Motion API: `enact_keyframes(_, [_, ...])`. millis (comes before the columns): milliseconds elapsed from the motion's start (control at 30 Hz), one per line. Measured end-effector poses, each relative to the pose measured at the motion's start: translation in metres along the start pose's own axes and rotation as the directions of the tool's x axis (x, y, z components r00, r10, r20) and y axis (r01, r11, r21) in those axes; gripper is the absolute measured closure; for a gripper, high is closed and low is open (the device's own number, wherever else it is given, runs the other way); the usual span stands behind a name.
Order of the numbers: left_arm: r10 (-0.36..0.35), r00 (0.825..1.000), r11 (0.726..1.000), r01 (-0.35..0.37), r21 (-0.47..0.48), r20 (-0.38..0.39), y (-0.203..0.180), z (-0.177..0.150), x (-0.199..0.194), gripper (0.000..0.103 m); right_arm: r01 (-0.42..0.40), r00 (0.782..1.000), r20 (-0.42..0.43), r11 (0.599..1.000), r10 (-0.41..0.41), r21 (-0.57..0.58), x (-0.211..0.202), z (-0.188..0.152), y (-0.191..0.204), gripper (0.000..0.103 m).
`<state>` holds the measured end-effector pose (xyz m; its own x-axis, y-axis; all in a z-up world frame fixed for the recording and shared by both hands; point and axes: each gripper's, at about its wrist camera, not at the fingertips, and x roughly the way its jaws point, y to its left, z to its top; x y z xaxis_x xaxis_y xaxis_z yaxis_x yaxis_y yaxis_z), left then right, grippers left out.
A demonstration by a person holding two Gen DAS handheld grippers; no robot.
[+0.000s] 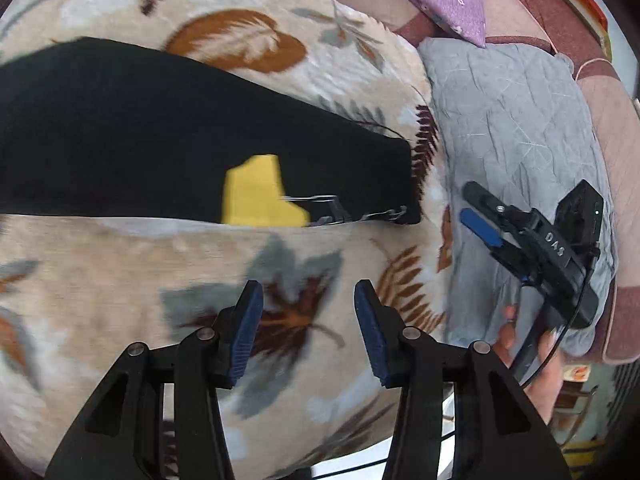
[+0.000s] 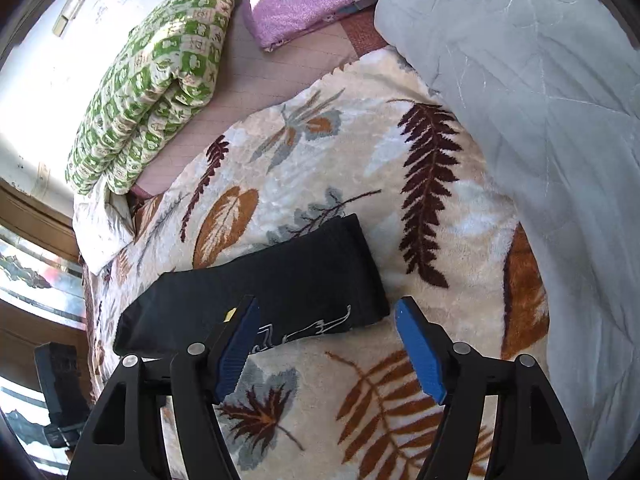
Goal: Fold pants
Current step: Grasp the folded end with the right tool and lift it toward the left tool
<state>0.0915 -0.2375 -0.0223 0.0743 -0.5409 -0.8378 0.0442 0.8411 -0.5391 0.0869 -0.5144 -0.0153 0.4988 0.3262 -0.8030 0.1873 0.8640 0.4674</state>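
On the leaf-print blanket (image 2: 460, 240) the folded black pants (image 2: 256, 292) lie at 12 o'clock of both released, empty grippers, left gripper (image 1: 308, 332) and right gripper (image 2: 328, 344)

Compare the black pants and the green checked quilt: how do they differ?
The black pants are dark, with a white graphic and a yellow patch; the green checked quilt is green-and-cream. The pants lie flat on the leaf-print blanket; the quilt is a bulky roll near the wall. Both are folded, and neither is gripped.
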Motion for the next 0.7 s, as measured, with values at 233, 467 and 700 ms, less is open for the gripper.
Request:
enact_keyframes(233, [-0.03, 1.0, 0.997, 0.029, -0.075, -0.009, -0.006, 0.011, 0.024, 0.057, -0.027, 0.999, -0.029, 1.0, 0.027, -0.011, 0.047, 0.026, -0.023, 0.031])
enact_keyframes(467, [-0.031, 0.999, 0.995, 0.034, -0.098, 0.028, -0.002, 0.019, 0.025, 0.057, -0.146, 0.987, -0.069, 0.989, 0.145, -0.011, 0.09, 0.043, -0.033, 0.031])
enact_keyframes(700, [-0.05, 0.999, 0.994, 0.052, -0.096, 0.023, -0.002, 0.021, 0.027, 0.057, -0.2, 0.974, -0.127, 0.975, 0.187, -0.1, 0.106, 0.056, -0.025, 0.031])
